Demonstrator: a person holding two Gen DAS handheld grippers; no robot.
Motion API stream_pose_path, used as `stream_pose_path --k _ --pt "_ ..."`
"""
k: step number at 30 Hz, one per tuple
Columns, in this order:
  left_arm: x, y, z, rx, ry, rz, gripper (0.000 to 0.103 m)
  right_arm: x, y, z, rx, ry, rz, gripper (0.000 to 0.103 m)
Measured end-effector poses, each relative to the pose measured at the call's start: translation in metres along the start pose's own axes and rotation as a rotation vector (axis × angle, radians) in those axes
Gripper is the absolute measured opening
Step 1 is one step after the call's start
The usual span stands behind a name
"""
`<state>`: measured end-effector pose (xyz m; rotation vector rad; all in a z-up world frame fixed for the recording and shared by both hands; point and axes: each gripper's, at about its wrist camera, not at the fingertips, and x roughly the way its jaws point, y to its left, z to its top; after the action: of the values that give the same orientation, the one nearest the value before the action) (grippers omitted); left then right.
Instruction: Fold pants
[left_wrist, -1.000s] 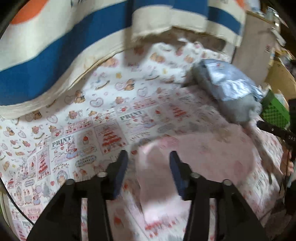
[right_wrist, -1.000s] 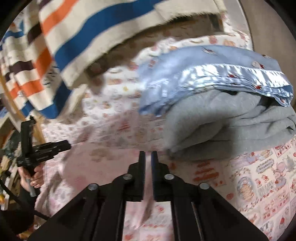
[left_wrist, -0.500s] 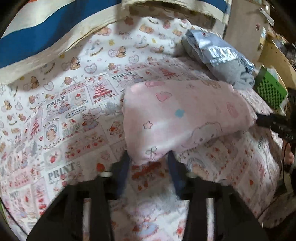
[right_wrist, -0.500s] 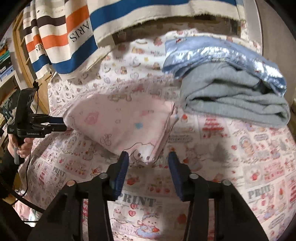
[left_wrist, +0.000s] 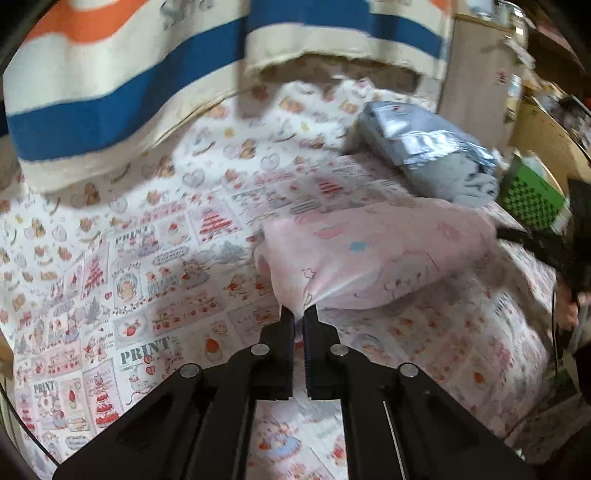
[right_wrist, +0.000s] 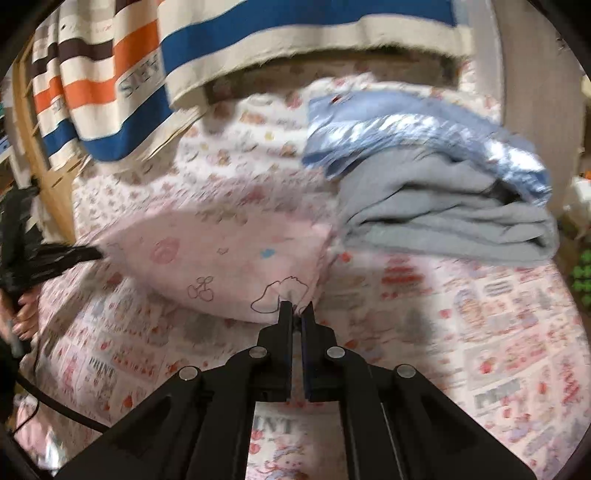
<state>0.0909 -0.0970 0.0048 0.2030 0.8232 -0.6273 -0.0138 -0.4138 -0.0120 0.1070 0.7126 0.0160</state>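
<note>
The pink printed pants (left_wrist: 373, 258) lie folded in a puffy rectangle on the patterned bedsheet (left_wrist: 147, 266). My left gripper (left_wrist: 299, 314) is shut on the near left corner of the pants, with cloth pinched between its tips. In the right wrist view the same pants (right_wrist: 221, 258) spread ahead, and my right gripper (right_wrist: 296, 310) is shut on their near right corner. Each view shows the other gripper at the far side of the pants: the right gripper (left_wrist: 532, 243) at the right edge, the left gripper (right_wrist: 66, 254) at the left edge, with a hand (right_wrist: 22, 314) below it.
A folded pile of a grey blanket (right_wrist: 450, 225) and a shiny blue one (right_wrist: 406, 129) lies just behind the pants to the right. A striped blue, orange and cream towel (left_wrist: 110, 81) hangs at the back. A green checked box (left_wrist: 532, 199) stands past the bed's right edge.
Both grippers stood open around the near edge of the pants half a second ago; now both have shut on its corners. The views have shifted slightly towards the pants.
</note>
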Motion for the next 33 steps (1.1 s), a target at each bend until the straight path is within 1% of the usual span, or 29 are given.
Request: stream_pose_path --k 2,3,6,9,10,11,12,13,14,15,16,18,20,22,24,26,28,29,30,31,33 --pt "-0.002 -0.004 -0.008 0.008 0.011 0.024 0.004 -0.004 0.003 0.004 -0.031 -0.008 -0.017 0.003" --pt "-0.003 -0.005 -0.013 0.005 0.016 0.014 0.004 -0.004 0.003 0.004 -0.036 -0.004 -0.02 0.003" --pt "-0.003 -0.008 -0.029 -0.007 0.035 0.009 0.004 0.007 -0.001 -0.004 -0.023 0.063 -0.032 0.003" --pt "-0.002 -0.005 -0.038 -0.023 0.045 0.043 0.004 0.014 -0.007 -0.017 0.003 0.11 -0.035 0.003" --pt "-0.001 -0.001 -0.04 -0.035 0.044 0.048 0.004 0.013 -0.009 -0.02 0.014 0.112 -0.038 0.003" --pt "-0.001 0.005 -0.041 -0.052 0.041 0.077 0.004 0.011 -0.011 -0.021 0.023 0.101 -0.06 0.003" --pt "-0.001 0.013 -0.041 -0.075 0.04 0.109 0.004 0.006 -0.014 -0.022 0.03 0.075 -0.121 0.003" --pt "-0.001 0.02 -0.041 -0.103 0.043 0.117 0.004 0.001 -0.018 -0.022 0.035 0.048 -0.172 0.003" --pt "-0.002 0.027 -0.04 -0.135 0.041 0.104 0.004 -0.004 -0.024 -0.021 0.044 0.026 -0.201 0.003" --pt "-0.005 0.032 -0.038 -0.163 0.031 0.091 0.004 -0.008 -0.031 -0.02 0.063 0.015 -0.203 0.003" --pt "-0.007 0.034 -0.036 -0.173 0.018 0.089 0.004 -0.011 -0.036 -0.017 0.08 0.011 -0.19 0.003" --pt "-0.01 0.029 -0.025 -0.149 -0.023 0.108 0.004 -0.018 -0.041 -0.008 0.103 -0.015 -0.143 0.003" --pt "-0.007 0.02 -0.011 -0.14 -0.052 0.108 0.004 -0.021 -0.036 0.003 0.098 -0.047 -0.092 0.003" --pt "0.005 0.014 0.006 -0.165 -0.028 0.094 0.004 -0.017 -0.023 0.02 0.096 -0.072 -0.004 0.003" --pt "0.02 0.009 0.022 -0.208 -0.019 0.082 0.004 -0.006 -0.011 0.034 0.122 -0.068 0.07 0.003" --pt "0.035 -0.001 0.036 -0.208 -0.019 0.051 0.005 0.014 0.004 0.046 0.194 -0.038 0.148 0.003" --pt "0.049 -0.016 0.05 -0.168 -0.015 0.051 0.007 0.033 0.019 0.054 0.244 -0.017 0.215 0.003" --pt "0.056 -0.023 0.056 -0.154 -0.005 0.047 0.009 0.047 0.027 0.059 0.271 0.013 0.23 0.003" --pt "0.062 -0.027 0.059 -0.161 0.014 0.04 0.011 0.055 0.033 0.061 0.289 0.035 0.25 0.003" --pt "0.072 -0.029 0.061 -0.186 0.05 0.025 0.016 0.069 0.039 0.064 0.311 0.067 0.293 0.003" --pt "0.088 -0.028 0.058 -0.227 0.127 -0.007 0.017 0.092 0.048 0.068 0.326 0.151 0.336 0.003"
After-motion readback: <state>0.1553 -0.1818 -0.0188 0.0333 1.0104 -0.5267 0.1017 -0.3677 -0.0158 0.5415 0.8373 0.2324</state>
